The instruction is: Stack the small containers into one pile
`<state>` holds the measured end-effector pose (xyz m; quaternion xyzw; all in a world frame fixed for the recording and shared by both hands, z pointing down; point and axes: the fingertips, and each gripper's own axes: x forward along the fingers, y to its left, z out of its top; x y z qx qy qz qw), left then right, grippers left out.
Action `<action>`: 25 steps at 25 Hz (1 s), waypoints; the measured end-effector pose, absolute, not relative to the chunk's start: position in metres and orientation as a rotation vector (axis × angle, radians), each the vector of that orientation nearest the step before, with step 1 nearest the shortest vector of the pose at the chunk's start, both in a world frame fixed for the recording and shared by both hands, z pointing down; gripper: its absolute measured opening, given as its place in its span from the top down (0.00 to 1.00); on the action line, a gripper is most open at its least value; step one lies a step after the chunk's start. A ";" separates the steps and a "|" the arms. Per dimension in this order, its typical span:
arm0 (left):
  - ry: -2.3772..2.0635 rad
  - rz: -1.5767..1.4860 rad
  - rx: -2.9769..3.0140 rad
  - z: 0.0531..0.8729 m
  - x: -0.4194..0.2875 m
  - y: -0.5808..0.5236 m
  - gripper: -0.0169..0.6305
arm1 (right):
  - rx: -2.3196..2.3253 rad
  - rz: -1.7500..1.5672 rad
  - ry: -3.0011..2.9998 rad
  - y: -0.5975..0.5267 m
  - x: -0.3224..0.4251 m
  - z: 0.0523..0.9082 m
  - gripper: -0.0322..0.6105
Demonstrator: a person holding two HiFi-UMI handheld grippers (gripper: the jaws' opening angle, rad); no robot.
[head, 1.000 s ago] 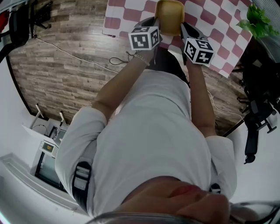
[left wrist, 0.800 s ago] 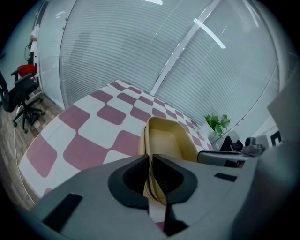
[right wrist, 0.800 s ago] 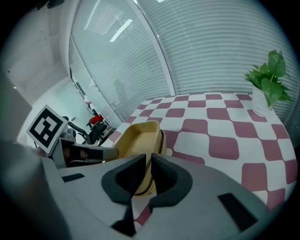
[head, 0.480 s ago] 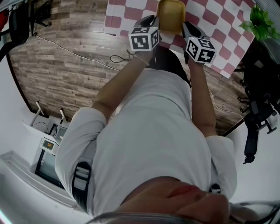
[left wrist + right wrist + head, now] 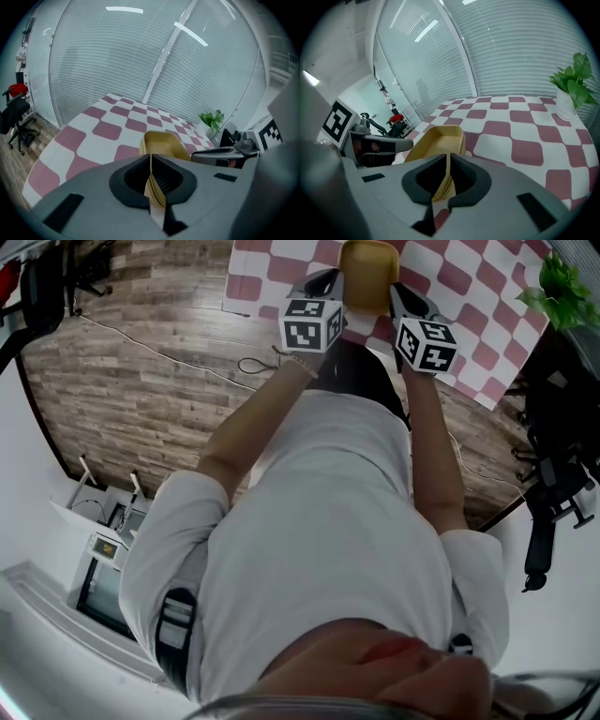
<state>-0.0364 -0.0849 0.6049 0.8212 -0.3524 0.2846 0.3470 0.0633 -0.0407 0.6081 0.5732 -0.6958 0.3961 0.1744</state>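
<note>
Container stack sits between the two claws, over the near edge of the desk; resting or lifted, cannot tell. Left claw is pinched on its left rim and right claw on its right rim, each with jaws almost together and only the thin edge between them.

Material: matte mustard-yellow, thin-walled, a rounded-rectangle tub; the rim shows several nested layers. Desk cloth: pink and white checks.

Opening faces up. Long axis runs away from the person, between the claws.
</note>
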 end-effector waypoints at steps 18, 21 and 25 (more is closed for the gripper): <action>-0.905 0.668 2.240 0.552 -0.043 -0.087 0.91 | 1.678 0.849 -2.100 -0.052 0.066 0.535 0.89; -0.872 0.607 2.328 0.513 -0.039 -0.082 0.91 | 1.679 0.745 -2.157 -0.053 0.061 0.495 0.89; -0.832 0.538 2.448 0.457 -0.033 -0.076 0.91 | 1.679 0.631 -2.239 -0.053 0.052 0.439 0.89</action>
